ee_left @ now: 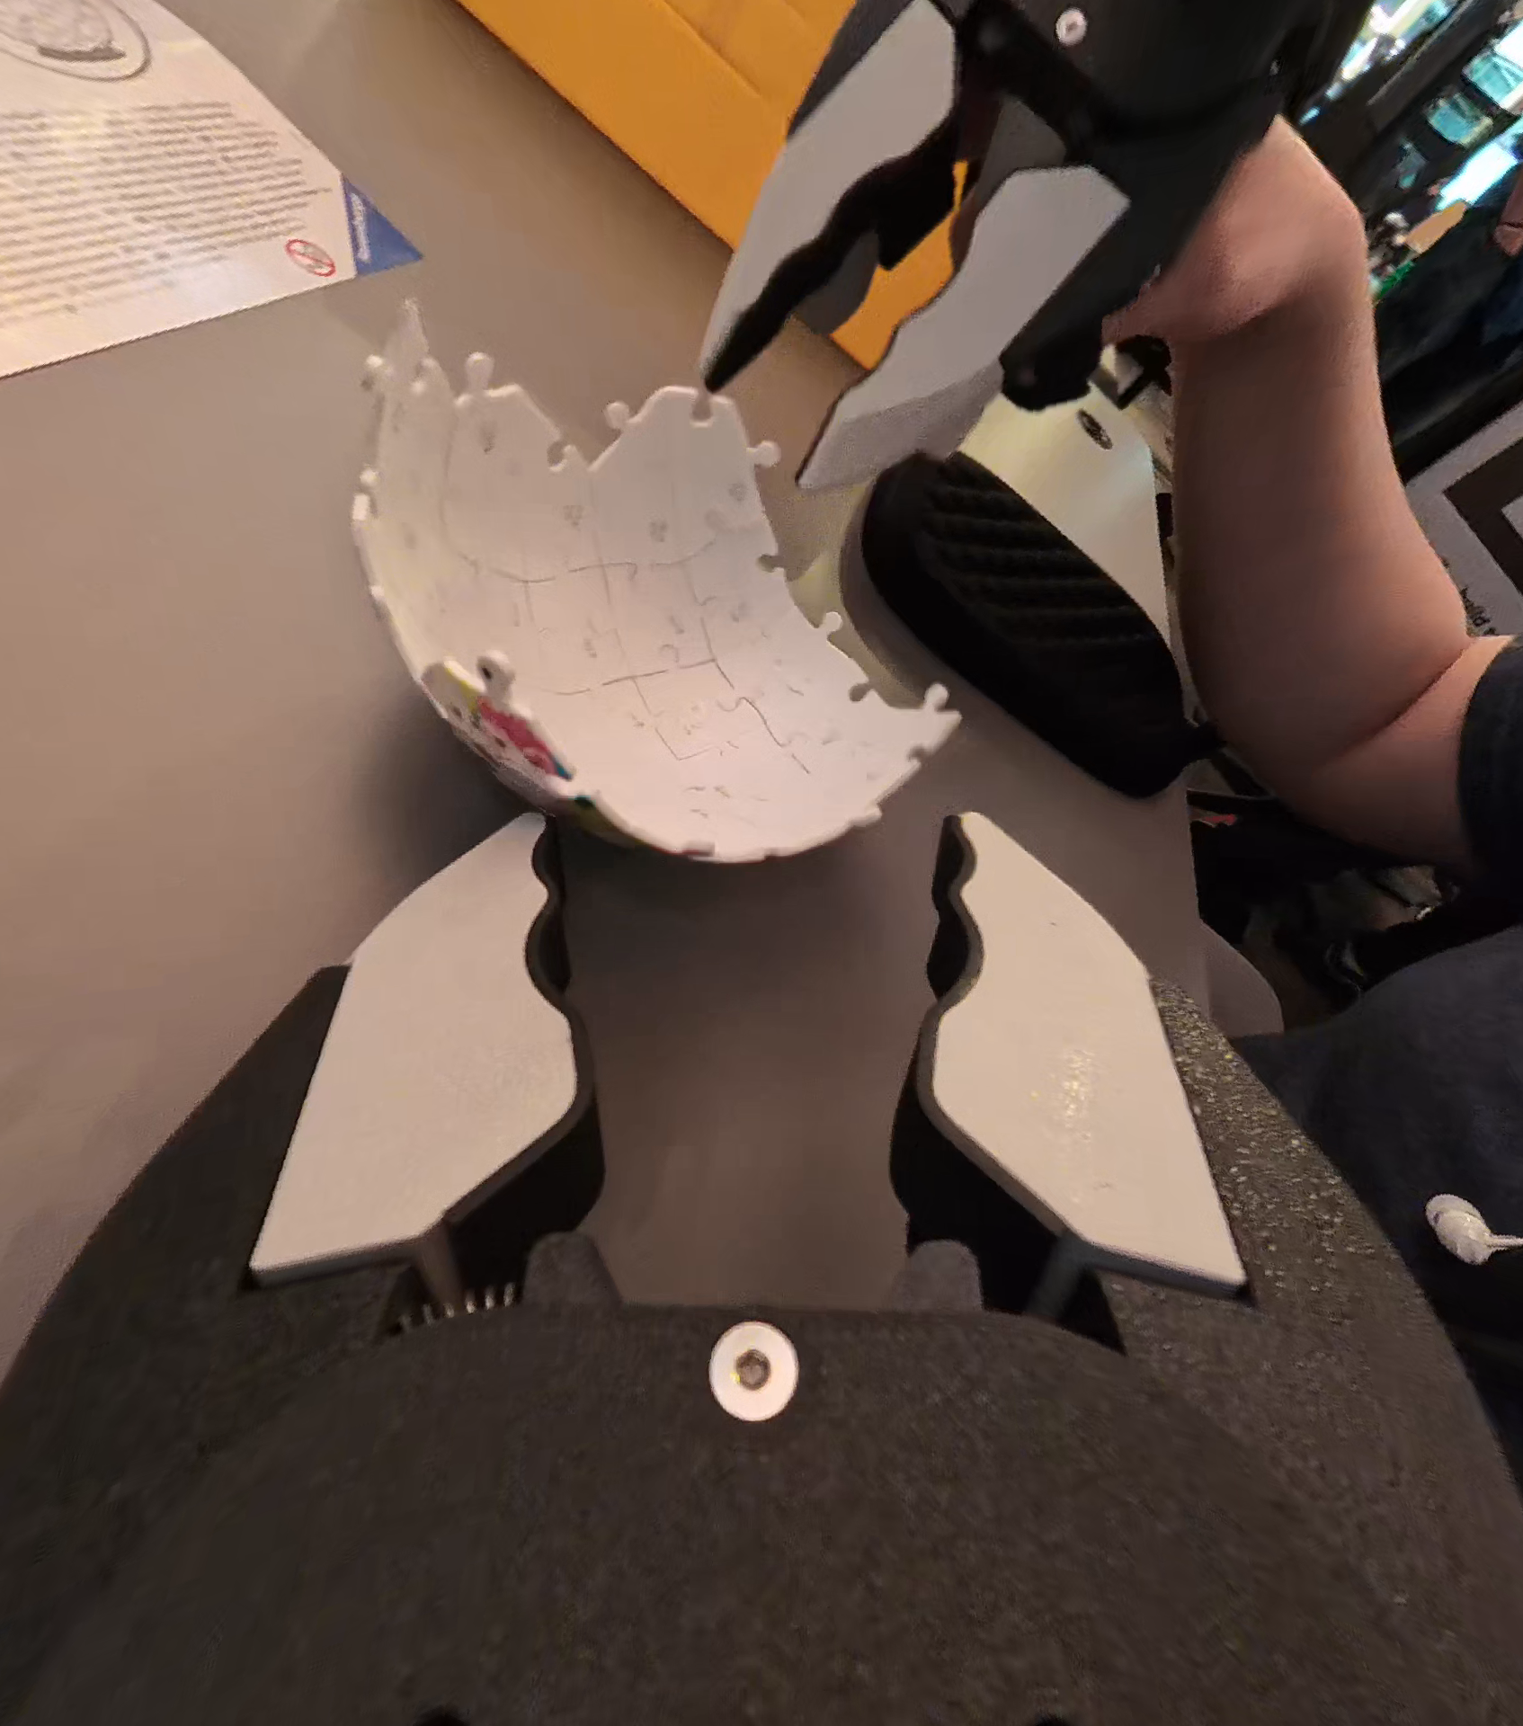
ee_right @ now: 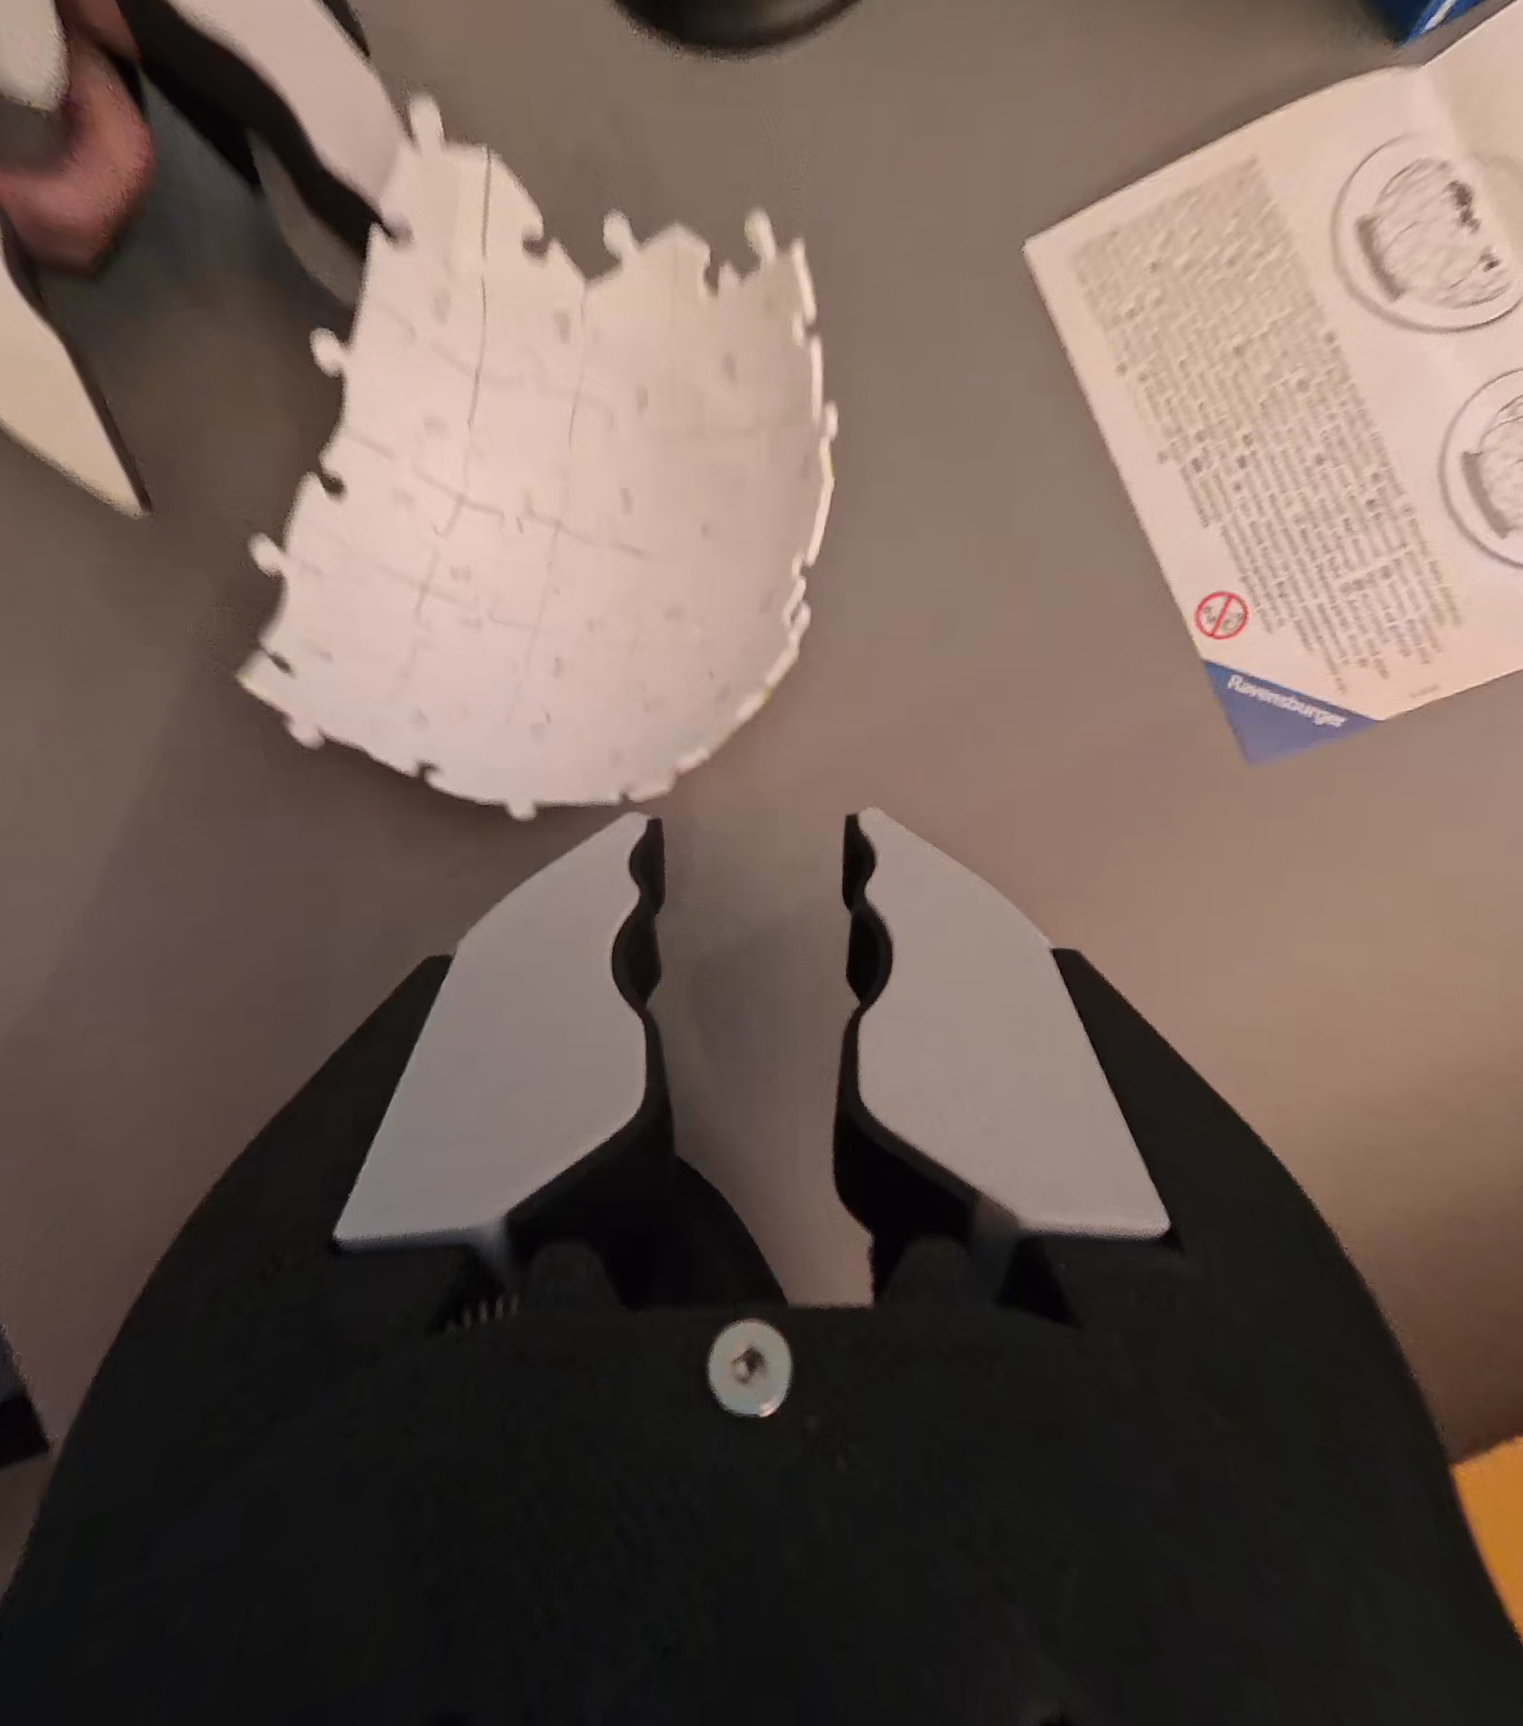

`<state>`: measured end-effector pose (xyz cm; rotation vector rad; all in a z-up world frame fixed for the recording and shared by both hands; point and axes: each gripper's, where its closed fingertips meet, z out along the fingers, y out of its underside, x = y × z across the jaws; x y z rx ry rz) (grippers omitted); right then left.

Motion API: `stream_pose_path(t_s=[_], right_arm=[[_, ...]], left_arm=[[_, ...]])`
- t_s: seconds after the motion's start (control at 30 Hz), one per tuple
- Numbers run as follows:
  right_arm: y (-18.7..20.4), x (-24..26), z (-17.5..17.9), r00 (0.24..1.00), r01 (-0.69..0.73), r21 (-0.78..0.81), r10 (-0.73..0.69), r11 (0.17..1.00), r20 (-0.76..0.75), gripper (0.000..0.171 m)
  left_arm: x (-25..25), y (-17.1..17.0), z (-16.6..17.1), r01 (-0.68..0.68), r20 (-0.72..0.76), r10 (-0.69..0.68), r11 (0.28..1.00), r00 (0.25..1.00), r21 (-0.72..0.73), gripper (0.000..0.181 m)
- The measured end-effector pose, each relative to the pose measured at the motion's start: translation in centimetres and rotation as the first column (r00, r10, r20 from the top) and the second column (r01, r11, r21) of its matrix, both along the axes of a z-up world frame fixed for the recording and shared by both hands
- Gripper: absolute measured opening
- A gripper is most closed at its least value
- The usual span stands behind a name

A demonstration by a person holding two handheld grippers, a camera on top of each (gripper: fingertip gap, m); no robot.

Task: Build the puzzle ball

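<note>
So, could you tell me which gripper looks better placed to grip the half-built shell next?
Probably the left. The left gripper is open with the near rim of the puzzle shell right ahead between its fingertips; the right gripper is open too, but the shell sits off to its left.

Left wrist view: close, low, angled down along its fingers over the grey table (ee_left: 132, 747) | Right wrist view: close, above, facing almost straight down | Shared: half-built puzzle ball (ee_left: 636, 635) (ee_right: 571, 523), instruction leaflet (ee_left: 85, 187) (ee_right: 1356, 402), opposite sides.
</note>
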<state>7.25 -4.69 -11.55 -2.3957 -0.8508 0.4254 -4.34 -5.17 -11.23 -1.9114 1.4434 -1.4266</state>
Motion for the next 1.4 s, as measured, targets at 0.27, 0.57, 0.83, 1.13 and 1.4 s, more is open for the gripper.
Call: stream_pose_path(t_s=[0.27,0.57,0.83,1.13,1.4], right_arm=[[2.5,-0.8,2.1,0.999,0.031,0.126,-0.028,0.992,-0.023,0.019],[2.1,-2.8,2.9,0.975,-0.132,0.226,0.086,0.965,0.204,0.003],[1.6,-1.9,0.6,0.984,-0.118,0.126,0.099,0.985,0.145,0.001],[0.8,-0.4,-1.1,0.994,-0.1,0.153,0.094,0.983,0.048,0.003],[0.1,-0.4,-1.9,0.985,-0.135,0.197,0.152,0.971,-0.077,0.006]], left_arm=[[-0.3,0.1,-0.9,0.021,-0.036,-0.018,0.996,0.999,0.09,0.082],[-1.1,1.4,-3.8,0.049,-0.216,0.027,0.939,0.976,0.339,0.084],[0.9,2.3,-3.0,-0.002,-0.133,0.055,0.928,0.99,0.372,0.081],[2.3,2.0,-3.3,0.084,-0.146,-0.015,0.874,0.989,0.478,0.096],[4.5,1.7,-2.7,0.094,-0.103,-0.047,0.847,0.994,0.523,0.096]])
